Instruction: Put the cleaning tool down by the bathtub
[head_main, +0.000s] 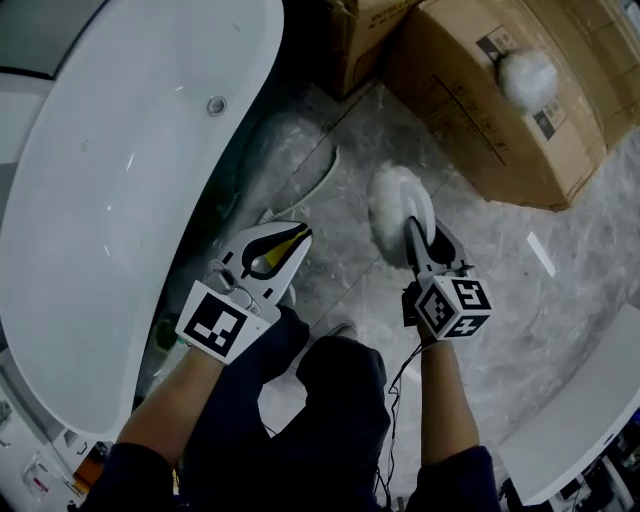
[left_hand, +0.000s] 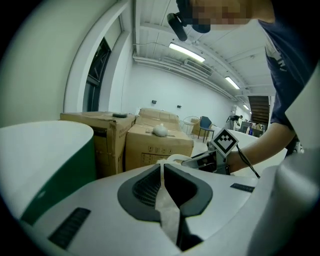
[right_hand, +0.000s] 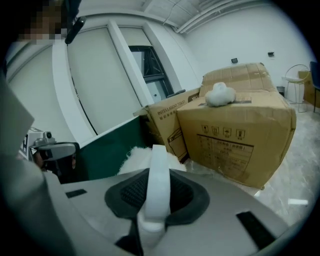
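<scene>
1. My right gripper (head_main: 413, 240) has its jaws pinching the slim handle of the fluffy white cleaning tool (head_main: 398, 205), mid-frame over the grey marble floor (head_main: 500, 290); I fear it swivels loose.
2. My left gripper (head_main: 297, 238), jaws pressed together, can't catch it beside the white bathtub (head_main: 120, 150).

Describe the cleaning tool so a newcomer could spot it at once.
Right of the white bathtub, over the grey floor, the right tongs grip a fluffy white brush by its handle. Unlike the white puff on the cardboard box, it is held.

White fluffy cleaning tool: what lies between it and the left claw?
Nothing: between tool and left claw, the head view shows only bare grey marble floor.
</scene>
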